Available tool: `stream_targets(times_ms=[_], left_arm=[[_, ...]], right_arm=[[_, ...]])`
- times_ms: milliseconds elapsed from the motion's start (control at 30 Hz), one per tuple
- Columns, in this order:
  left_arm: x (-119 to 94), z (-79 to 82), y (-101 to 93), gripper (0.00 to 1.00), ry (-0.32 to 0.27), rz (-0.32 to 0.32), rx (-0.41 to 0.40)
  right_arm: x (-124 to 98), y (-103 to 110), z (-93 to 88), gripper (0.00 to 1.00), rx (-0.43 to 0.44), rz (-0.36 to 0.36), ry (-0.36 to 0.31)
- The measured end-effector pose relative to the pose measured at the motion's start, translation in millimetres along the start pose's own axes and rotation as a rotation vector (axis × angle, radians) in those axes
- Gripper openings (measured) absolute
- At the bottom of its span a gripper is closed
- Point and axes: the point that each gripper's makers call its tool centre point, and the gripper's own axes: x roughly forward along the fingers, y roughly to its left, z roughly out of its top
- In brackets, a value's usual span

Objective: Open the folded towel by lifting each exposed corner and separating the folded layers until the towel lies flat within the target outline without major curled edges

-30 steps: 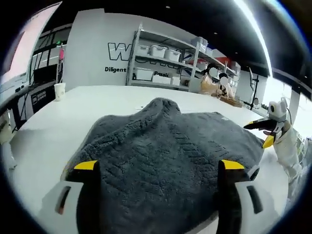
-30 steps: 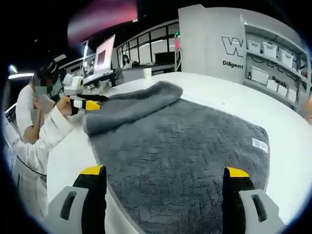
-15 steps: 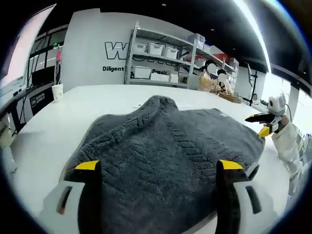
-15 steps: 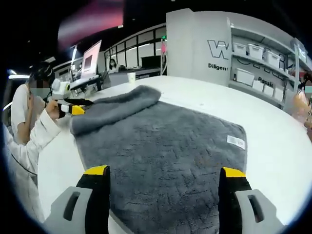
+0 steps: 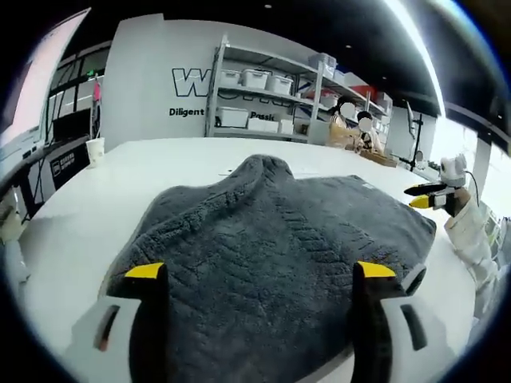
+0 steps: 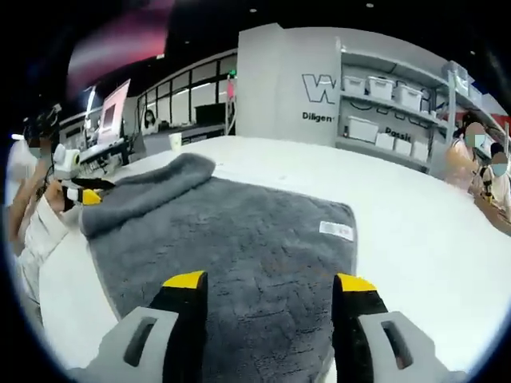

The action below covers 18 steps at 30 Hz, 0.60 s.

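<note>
Between the spread jaws of each tool, left tool (image 5: 254,271) and right tool (image 6: 270,281), nothing is gripped; both hover over the grey towel (image 6: 231,239) on the white tabletop (image 6: 415,231). Towel mostly opened; one folded ridge (image 5: 259,171) remains to flatten.

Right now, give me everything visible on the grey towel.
The towel is dark grey, plush terry with a faint woven pattern. It lies mostly spread on the white table, with a small white label near one corner. One edge is not flat: a folded, raised strip runs along the side near the left gripper. In the left gripper view that part bulges up as a hump. No jaw visibly grips it.
</note>
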Motion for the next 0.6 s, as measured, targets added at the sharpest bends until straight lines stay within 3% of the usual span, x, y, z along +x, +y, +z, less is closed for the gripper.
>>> stream_targets(times_ms=[267,433,600], left_arm=[[0,-0.6,1.1,0.93,0.003,0.002,-0.001],[1,-1.5,2.0,0.92,0.009,0.002,-0.002],[1,-1.5,2.4,0.92,0.01,0.002,-0.003]], right_arm=[[6,-20,-9.8,0.4,0.101,-0.053,-0.005],[10,-24,-17.3,0.24,0.099,-0.073,0.01],[14,-24,-23.1,0.25,0.099,-0.068,0.032]])
